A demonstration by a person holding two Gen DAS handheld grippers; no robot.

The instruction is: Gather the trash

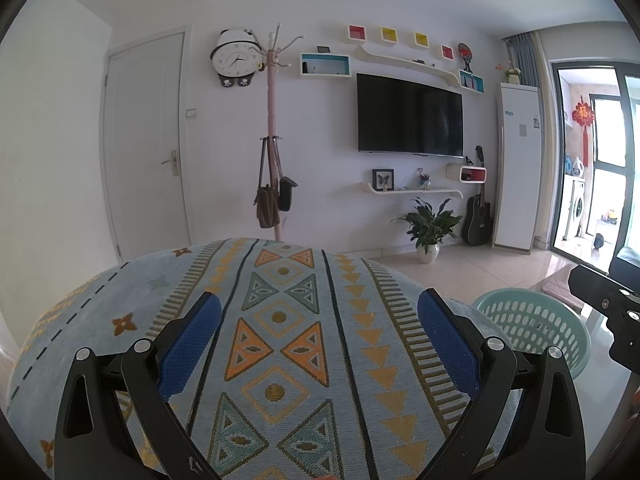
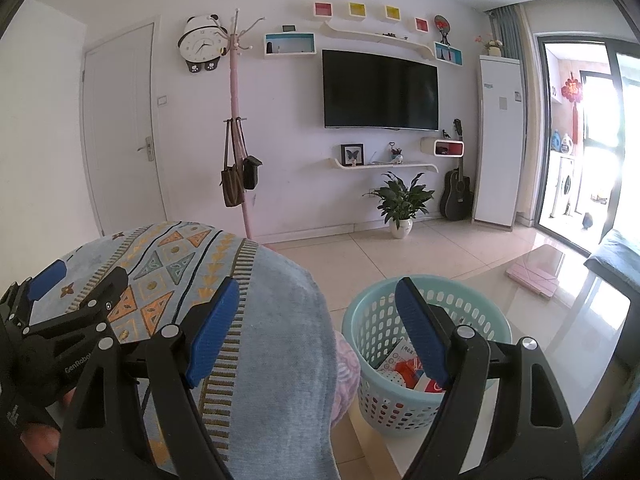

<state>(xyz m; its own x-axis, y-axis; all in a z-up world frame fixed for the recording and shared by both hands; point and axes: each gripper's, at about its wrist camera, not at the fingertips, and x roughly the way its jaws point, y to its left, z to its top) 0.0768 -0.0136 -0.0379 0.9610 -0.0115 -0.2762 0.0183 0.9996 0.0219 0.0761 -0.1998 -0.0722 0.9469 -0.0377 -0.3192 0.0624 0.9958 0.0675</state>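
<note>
A light green perforated basket (image 2: 384,344) stands on the floor beside a sofa arm and holds paper and red wrappers (image 2: 408,368). Its rim also shows in the left wrist view (image 1: 532,320). My right gripper (image 2: 316,336) is open and empty, held above the gap between the sofa arm and the basket. My left gripper (image 1: 320,340) is open and empty over the patterned cover of the sofa arm (image 1: 280,340). The left gripper also shows at the left of the right wrist view (image 2: 52,304).
A glass coffee table (image 2: 540,300) with a pink folder (image 2: 532,276) stands right of the basket. A coat stand (image 2: 240,140), a potted plant (image 2: 402,204), a guitar (image 2: 456,188) and a TV (image 2: 380,88) line the far wall. Tiled floor lies between.
</note>
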